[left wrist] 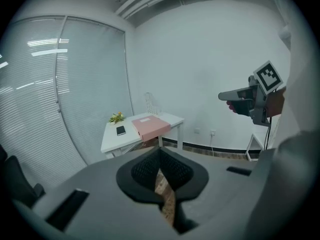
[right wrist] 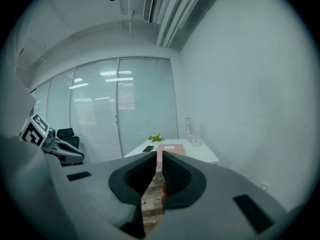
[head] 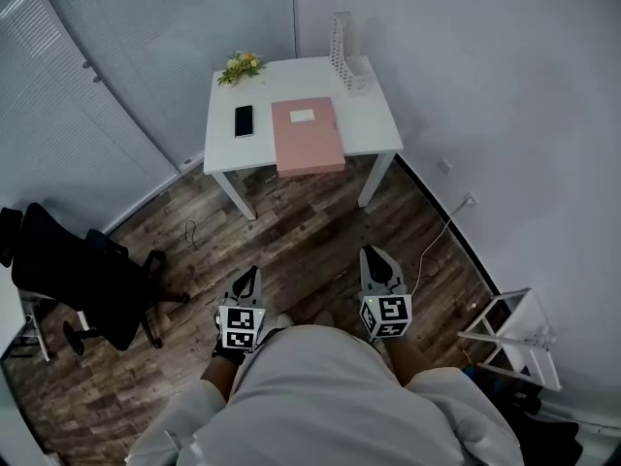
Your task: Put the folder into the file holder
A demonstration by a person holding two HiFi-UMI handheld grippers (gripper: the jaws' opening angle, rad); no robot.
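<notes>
Well back from the counter (head: pixel 375 119), the left gripper (head: pixel 252 275) and right gripper (head: pixel 375 256) each have jaws pressed together and empty, the folder (head: pixel 307 136) lying flat on that counter.

You've got a white table (head: pixel 374 129) on wood floor (head: pixel 320 231). On it: flowers (head: pixel 240 66) at far left corner, phone (head: pixel 244 120) just beside folder (head: pixel 307 136), folder overhangs near edge, file holder (head: pixel 344 51) at far right corner.

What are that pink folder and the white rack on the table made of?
Flat pink folder: matte card or plastic board, judging by its dull, even surface. White upright file holder: probably perforated metal or plastic; its walls show a see-through grid.
</notes>
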